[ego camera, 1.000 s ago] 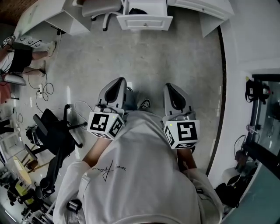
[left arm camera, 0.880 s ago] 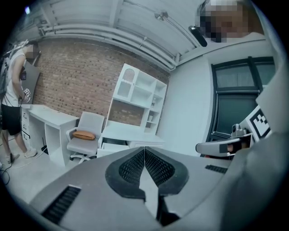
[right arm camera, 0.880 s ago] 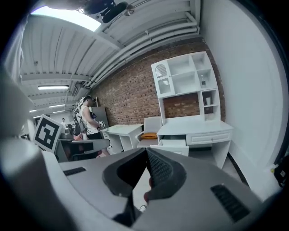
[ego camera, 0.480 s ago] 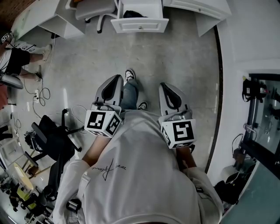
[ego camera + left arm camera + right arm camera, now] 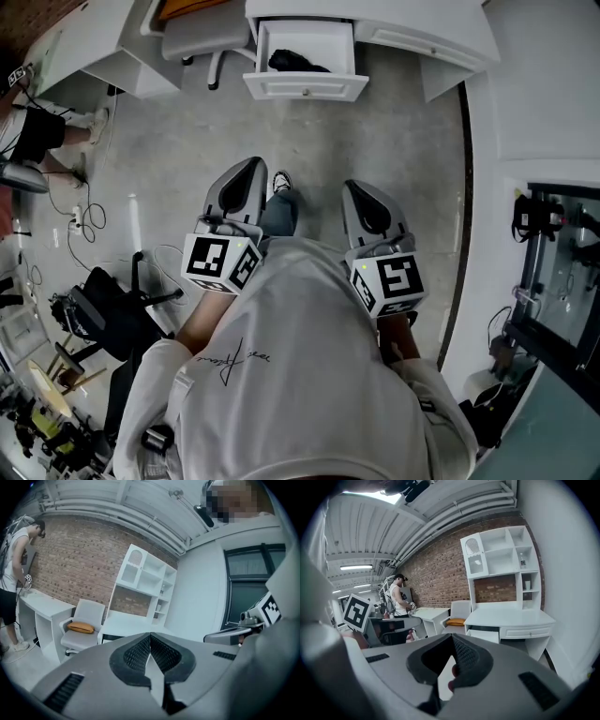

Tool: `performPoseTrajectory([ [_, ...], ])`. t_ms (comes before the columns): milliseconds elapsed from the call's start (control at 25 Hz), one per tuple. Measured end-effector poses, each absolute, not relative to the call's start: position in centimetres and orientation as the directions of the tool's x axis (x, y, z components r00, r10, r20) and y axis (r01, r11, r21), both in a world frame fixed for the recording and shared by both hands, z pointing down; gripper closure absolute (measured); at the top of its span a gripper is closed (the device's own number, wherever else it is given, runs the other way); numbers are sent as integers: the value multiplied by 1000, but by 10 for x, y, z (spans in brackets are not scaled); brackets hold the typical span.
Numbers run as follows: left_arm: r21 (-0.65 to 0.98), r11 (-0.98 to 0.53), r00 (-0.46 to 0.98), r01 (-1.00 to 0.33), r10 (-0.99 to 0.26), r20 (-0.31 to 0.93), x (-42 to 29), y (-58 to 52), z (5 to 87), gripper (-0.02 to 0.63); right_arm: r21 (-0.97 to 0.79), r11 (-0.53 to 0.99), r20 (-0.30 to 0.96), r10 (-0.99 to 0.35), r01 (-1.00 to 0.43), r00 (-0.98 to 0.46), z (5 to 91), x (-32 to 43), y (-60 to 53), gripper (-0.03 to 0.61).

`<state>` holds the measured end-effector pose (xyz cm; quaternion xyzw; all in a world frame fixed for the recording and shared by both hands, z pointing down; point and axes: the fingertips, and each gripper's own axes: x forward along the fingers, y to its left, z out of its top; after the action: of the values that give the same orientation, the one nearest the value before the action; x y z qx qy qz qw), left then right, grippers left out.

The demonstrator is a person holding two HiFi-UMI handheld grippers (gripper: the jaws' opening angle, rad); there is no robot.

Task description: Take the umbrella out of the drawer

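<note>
1. Left hand-held gripper (image 5: 251, 171): jaws pressed together, pads meeting at the tip in its own view (image 5: 150, 637), nothing between them.
2. Right hand-held gripper (image 5: 362, 189): jaws likewise closed on each other (image 5: 452, 638), nothing pinched.
3. Both hand-held grippers are held side by side in front of the person's torso, pointing the same way, slightly below level. Marker cubes face the head camera.
4. Drawer (image 5: 305, 90) stands pulled out of the white desk (image 5: 427, 26), well ahead of both hand-held grippers and roughly between their lines. Seen from the right hand-held gripper it lies ahead, a little to the right (image 5: 485, 634).
5. Umbrella (image 5: 298, 62): dark bundle lying inside the open drawer, toward its back. Well apart from either hand-held gripper; not touched.
6. Tabletop of the desk (image 5: 511, 617) is bare where visible; a white shelf unit (image 5: 501, 555) rises from it against the brick wall (image 5: 436, 569).
7. Chair (image 5: 202, 33) with an orange cushion (image 5: 80, 627) stands left of the drawer, ahead-left of the left hand-held gripper.
8. Grey floor (image 5: 375, 141) lies between the hand-held grippers and the desk; one shoe (image 5: 281, 180) shows just right of the left hand-held gripper's tip.
9. Second person (image 5: 14, 573) stands at another desk far left of the left hand-held gripper.
</note>
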<state>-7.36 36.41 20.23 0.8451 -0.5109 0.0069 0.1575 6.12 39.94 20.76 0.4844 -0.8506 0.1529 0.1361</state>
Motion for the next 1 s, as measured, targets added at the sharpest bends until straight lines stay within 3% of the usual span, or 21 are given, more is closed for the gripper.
performPoseTrajectory([
  [1000, 305, -524, 581, -796, -802, 137, -105, 190, 191, 597, -111, 436, 409, -799, -893, -441, 192, 26, 227, 554],
])
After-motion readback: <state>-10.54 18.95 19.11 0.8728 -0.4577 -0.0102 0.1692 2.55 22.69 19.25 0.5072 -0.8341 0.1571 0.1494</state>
